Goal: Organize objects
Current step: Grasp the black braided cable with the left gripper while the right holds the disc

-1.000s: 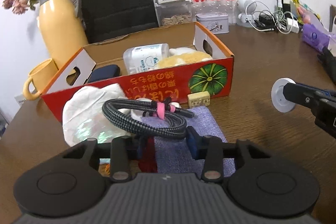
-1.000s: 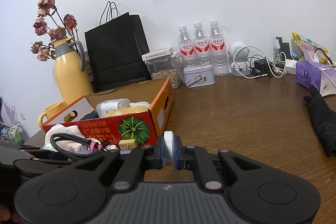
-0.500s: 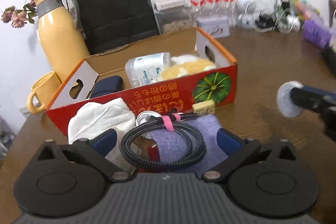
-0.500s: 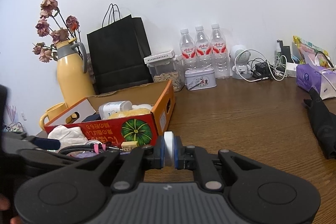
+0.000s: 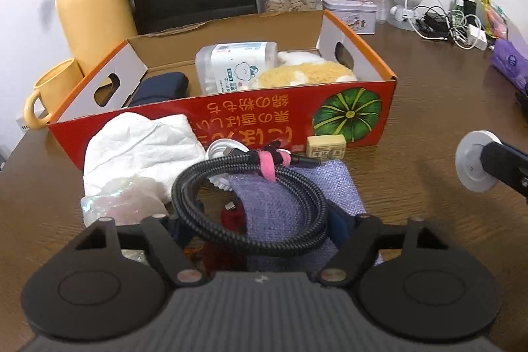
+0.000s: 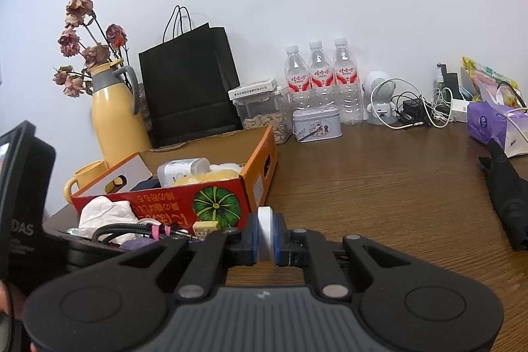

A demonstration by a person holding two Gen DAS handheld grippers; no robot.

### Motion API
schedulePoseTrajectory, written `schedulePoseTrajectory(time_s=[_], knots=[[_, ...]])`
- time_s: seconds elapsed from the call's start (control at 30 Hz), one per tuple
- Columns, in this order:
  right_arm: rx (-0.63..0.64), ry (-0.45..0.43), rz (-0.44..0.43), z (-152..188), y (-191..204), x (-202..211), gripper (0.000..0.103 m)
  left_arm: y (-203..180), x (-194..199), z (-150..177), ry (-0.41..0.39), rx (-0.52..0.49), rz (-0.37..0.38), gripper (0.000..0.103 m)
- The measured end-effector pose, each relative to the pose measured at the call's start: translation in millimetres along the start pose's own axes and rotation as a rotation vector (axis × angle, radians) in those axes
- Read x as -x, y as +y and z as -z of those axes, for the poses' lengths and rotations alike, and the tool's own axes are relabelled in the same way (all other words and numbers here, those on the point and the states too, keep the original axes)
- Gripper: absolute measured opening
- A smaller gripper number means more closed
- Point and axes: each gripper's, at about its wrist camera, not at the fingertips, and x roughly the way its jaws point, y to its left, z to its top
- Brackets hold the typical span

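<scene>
1. Items already stowed. The orange cardboard box (image 5: 349, 111) is seen to hold a white wipes canister (image 5: 236, 65), a yellow-and-white plush item (image 5: 307, 73) and a dark blue case (image 5: 161, 89). This part of the task is judged done.

2. Items not yet stowed. A pile lies on the surface (image 5: 429, 88) just in front of the box's red front wall, towards the near-left corner of the surface:
   - a coiled black braided cable (image 5: 250, 203) tied with a pink strap (image 5: 267, 165);
   - a purple woven cloth (image 5: 297, 190) beneath the cable;
   - a crumpled white tissue (image 5: 142, 147);
   - a clear crinkled wrapper (image 5: 122, 203);
   - a small tan block (image 5: 326, 147), set against the box front.

3. Left tool (image 5: 257, 226). Its jaws are closing, set at a middling width, with the near loop of the cable between them. Whether the pads already press on the cable cannot be told. The cable is therefore judged the item in hand, not yet lifted.

4. Right tool (image 6: 265, 236). It is clamped narrowly on a white round disc (image 6: 265, 231), held edge-on above the surface, to the right of the box's front corner. The disc remains to be placed.

5. Overall progress. Roughly the middle of the task is judged reached: three items are boxed, and the disc and the pile remain.

6. Background items along the far edge (bottles, tin, chargers) are left untouched; whether they belong to the task cannot be told.
</scene>
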Motion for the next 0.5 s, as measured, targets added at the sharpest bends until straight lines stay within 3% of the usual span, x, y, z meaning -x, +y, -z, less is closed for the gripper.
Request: schedulePoseTrajectory(time_s=[0.33,0.47,0.5], knots=[[0.002,-0.002,0.003,0.9,0.2,0.3,0.008,6.7,12.3,11.2,-0.027,0.012,0.044,0.054],[0.008,-0.011,0.0,1.4,1.2,2.8,0.008,10.3,29.6,19.7,-0.055,-0.018,0.063,0.091],[0.01,-0.015,-0.001,1.2,1.6,3.5,0.008,11.4,35.1,21.8,-0.07,-0.028,0.067,0.093]])
